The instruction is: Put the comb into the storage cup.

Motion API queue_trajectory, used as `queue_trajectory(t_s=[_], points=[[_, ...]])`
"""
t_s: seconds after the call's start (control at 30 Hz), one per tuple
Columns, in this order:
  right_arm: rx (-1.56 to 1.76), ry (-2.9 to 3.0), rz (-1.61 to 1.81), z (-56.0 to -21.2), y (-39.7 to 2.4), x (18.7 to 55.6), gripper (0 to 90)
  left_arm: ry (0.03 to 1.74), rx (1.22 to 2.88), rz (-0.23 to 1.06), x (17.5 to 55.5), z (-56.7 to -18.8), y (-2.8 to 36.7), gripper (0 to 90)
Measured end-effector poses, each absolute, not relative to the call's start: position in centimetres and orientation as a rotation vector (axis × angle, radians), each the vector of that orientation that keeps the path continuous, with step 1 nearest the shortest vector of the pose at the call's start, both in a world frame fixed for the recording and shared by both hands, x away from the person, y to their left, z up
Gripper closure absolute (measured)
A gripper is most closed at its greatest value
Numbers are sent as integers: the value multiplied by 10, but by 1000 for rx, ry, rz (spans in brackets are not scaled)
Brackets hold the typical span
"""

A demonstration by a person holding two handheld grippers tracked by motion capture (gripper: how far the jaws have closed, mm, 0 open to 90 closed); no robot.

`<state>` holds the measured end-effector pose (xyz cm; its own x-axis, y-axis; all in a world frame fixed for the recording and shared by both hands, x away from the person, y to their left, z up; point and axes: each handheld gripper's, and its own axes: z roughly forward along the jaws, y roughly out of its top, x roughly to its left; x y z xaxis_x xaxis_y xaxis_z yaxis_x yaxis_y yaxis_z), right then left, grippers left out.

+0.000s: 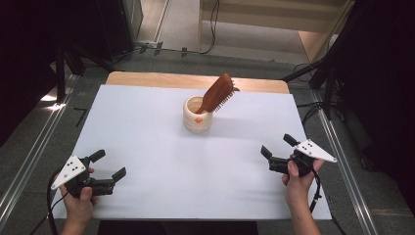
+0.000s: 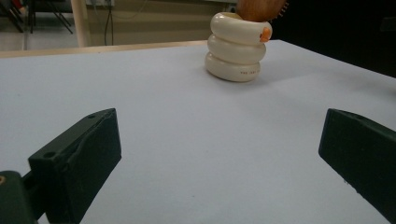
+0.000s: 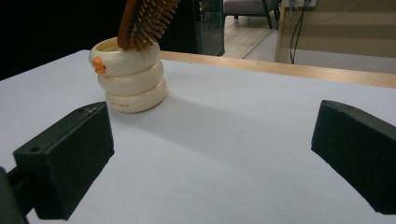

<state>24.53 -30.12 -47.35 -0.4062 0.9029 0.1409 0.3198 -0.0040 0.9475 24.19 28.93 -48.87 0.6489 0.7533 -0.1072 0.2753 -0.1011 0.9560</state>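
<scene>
High view: cream ceramic holder shaped like three stacked rings (image 1: 197,115) sits mid-desk toward the far edge, brown wooden hairbrush (image 1: 219,93) standing in it, handle down, head leaning up and to the right. White desk (image 1: 195,171) bare otherwise. Left gripper (image 1: 108,167) near the front-left corner, jaws spread wide, nothing in them. Right gripper (image 1: 277,146) at the right edge, jaws also spread, empty. Holder lies ahead of both, well apart; right gripper looks somewhat nearer, and the brush leans toward its side.

Left gripper view: holder (image 2: 236,46) far ahead, right of the jaw centreline; brush head (image 2: 259,8) cut off by the top edge.

Right gripper view: holder (image 3: 129,80) ahead, left of the centreline; brush (image 3: 145,21) tilts up and right, bristles facing this gripper. Long axis steeply inclined, not vertical.

Judgement: right hand is better placed for the brush; left could steady the holder.
</scene>
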Motion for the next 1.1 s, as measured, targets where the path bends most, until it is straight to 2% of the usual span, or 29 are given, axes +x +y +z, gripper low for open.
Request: queue_trajectory(t_s=[1.1], points=[[1320, 1681, 1365, -501, -351, 180, 0, 857, 1670, 502, 241, -489, 290, 0]])
